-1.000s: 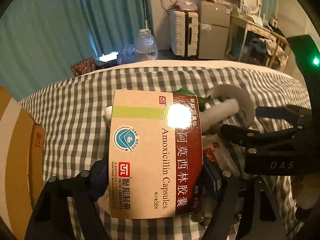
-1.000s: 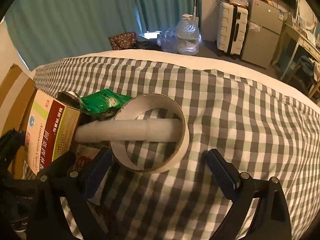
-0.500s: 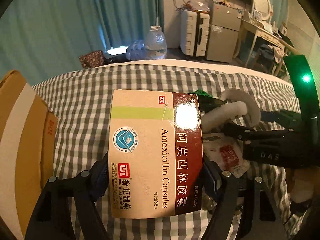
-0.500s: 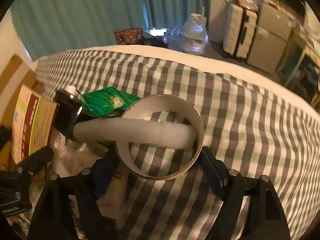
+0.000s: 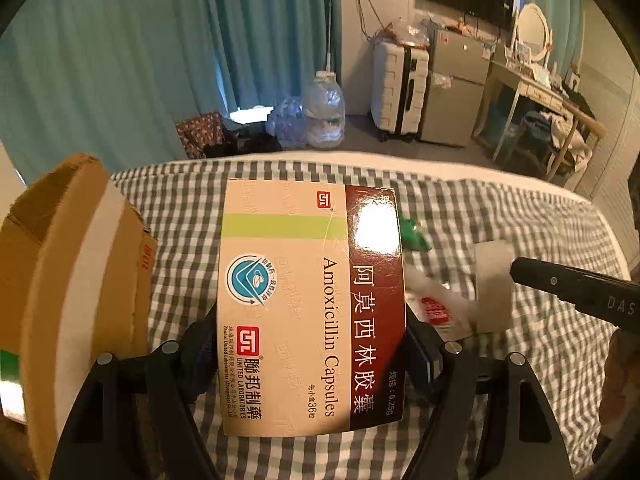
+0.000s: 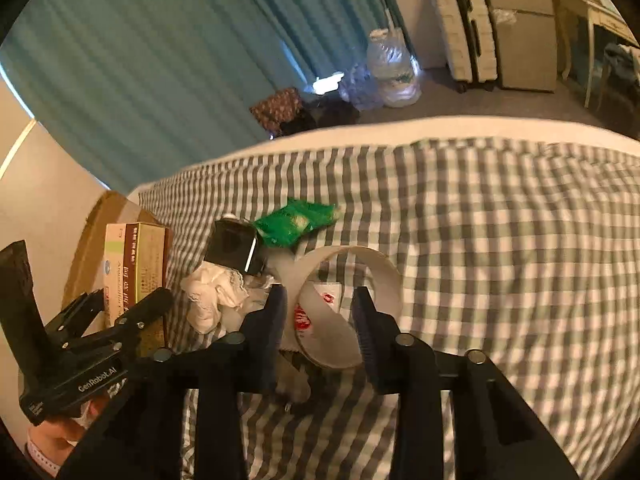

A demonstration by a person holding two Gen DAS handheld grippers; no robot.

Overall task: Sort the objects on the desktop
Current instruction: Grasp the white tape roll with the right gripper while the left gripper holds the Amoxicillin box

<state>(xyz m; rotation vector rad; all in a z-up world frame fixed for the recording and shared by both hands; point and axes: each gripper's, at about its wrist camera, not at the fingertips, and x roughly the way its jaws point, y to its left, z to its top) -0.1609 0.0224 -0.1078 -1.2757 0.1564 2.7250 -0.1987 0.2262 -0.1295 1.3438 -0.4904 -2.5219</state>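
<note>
**Ana:** Fingers of the left gripper (image 5: 312,344) press both long sides of the amoxicillin box (image 5: 312,304); its long axis runs near to far, straight out along the fingers, and it is lifted off the checked cloth (image 5: 500,216).

**Ben:** And the other hand?

**Ana:** The right gripper (image 6: 320,320) has its pads closed in on the white tape ring (image 6: 340,304), one pad on each side of the near part of the band. The ring looks tilted and squeezed slightly oval, so I judge it gripped rather than merely straddled.

**Ben:** Where does the box need to go?

**Ana:** Likely the cardboard carton (image 5: 80,264), which sits just left of the box, its flap standing up. The left hand is clearly the nearer one, so the move is a short swing leftward.

**Ben:** What is inside it?

**Ana:** I cannot tell; neither view looks into it.

**Ben:** And what remains on the cloth?

**Ana:** A green packet (image 6: 294,222), a small black cube (image 6: 234,248), crumpled white tissue (image 6: 214,296) and a red-printed sachet (image 5: 438,312), clustered between the two grippers.
</note>
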